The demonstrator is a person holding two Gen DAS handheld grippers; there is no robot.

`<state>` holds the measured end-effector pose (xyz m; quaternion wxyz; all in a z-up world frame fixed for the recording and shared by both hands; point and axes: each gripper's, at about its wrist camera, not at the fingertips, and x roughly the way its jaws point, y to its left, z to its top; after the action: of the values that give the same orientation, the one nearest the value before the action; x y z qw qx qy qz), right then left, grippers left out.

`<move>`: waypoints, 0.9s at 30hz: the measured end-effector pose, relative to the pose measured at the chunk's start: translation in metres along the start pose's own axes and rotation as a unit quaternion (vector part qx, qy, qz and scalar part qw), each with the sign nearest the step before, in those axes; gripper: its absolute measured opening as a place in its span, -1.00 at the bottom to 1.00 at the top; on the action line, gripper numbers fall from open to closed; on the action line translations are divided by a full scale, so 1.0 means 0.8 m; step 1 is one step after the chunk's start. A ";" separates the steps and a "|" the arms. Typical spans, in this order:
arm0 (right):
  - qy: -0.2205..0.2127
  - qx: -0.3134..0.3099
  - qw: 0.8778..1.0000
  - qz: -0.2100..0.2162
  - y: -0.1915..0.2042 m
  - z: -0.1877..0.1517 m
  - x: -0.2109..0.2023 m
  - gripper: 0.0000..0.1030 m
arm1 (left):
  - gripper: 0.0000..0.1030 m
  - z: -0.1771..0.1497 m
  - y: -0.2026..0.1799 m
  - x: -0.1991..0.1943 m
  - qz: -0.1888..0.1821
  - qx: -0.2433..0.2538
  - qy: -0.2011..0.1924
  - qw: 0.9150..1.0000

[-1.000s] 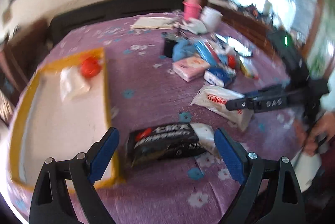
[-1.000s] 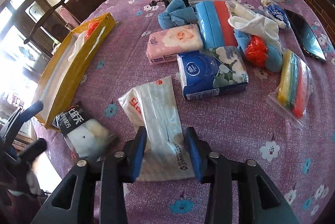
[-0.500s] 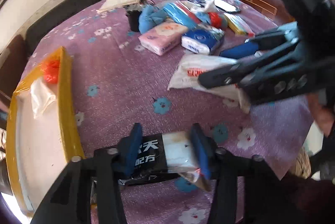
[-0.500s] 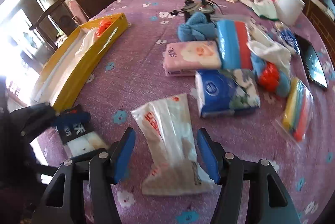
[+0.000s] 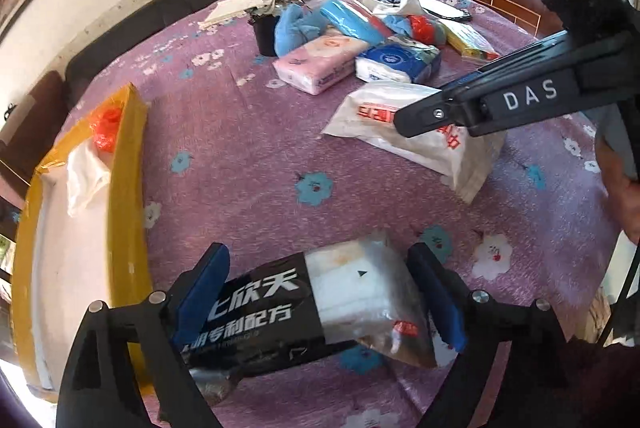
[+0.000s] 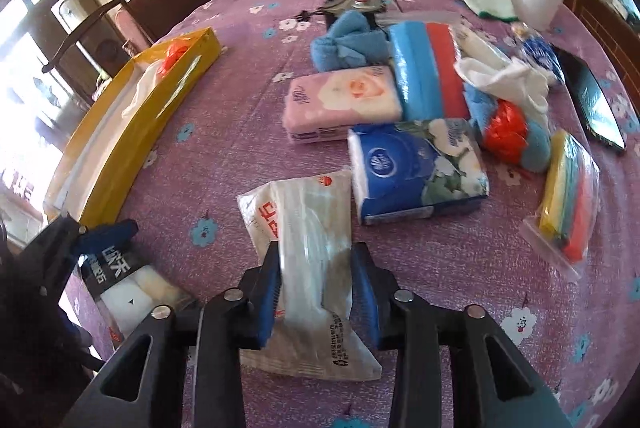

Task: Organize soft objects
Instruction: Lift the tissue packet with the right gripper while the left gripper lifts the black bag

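Hidden or cut off: the near end of the black-and-white tissue pack [image 5: 320, 304] runs under the left tongs [image 5: 320, 296] at the 6 o'clock edge of the left wrist view; the small print on its black wrapper is too blurred to read. In that same view the right tongs [image 5: 472, 100] cover part of the white tissue pack [image 5: 416, 136].
Surface and room: a round tabletop [image 6: 248, 132] under a purple flowered cloth, a dark sofa and pale wall at 12 o'clock, bright glass doors at 9 o'clock in the right wrist view.
Left tongs: spread wide, having just been opening; the black-and-white tissue pack lies between the blue pads [image 5: 202, 292], and I cannot tell if they touch it.
Right tongs [image 6: 318, 288]: having just been closing, they pinch the white tissue pack [image 6: 308, 224] near its near end.
Long axis: the white tissue pack runs from 6 toward 12 o'clock in the right wrist view; the black-and-white pack lies crosswise, 9 to 3 o'clock, in the left wrist view.
Yellow tray [image 6: 132, 132]: at 9 to 10 o'clock, holding a white bag and an orange bag.
Pile: a pink tissue pack [image 6: 340, 104], a blue tissue pack [image 6: 416, 168] and a blue towel [image 6: 348, 40] at 12 to 2 o'clock.
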<state>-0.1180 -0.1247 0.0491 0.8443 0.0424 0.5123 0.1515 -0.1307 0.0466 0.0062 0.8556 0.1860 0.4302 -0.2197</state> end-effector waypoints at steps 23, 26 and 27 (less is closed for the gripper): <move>-0.020 0.006 1.000 -0.008 -0.005 -0.004 -0.018 0.37 | -0.03 -0.025 0.062 -0.084 -0.096 -0.168 -0.093 0.977; -0.012 -0.005 1.000 -0.012 0.010 0.001 -0.004 0.37 | -0.09 -0.026 0.068 -0.091 -0.099 -0.177 -0.097 0.974; -0.007 -0.013 1.000 -0.019 0.017 0.002 0.003 0.37 | -0.09 -0.027 0.070 -0.094 -0.099 -0.179 -0.100 0.974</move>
<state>-0.1187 -0.1106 0.0506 0.8511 0.0232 0.5050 0.1419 -0.1549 0.1204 0.0630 0.8876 -0.0365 0.3914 -0.2403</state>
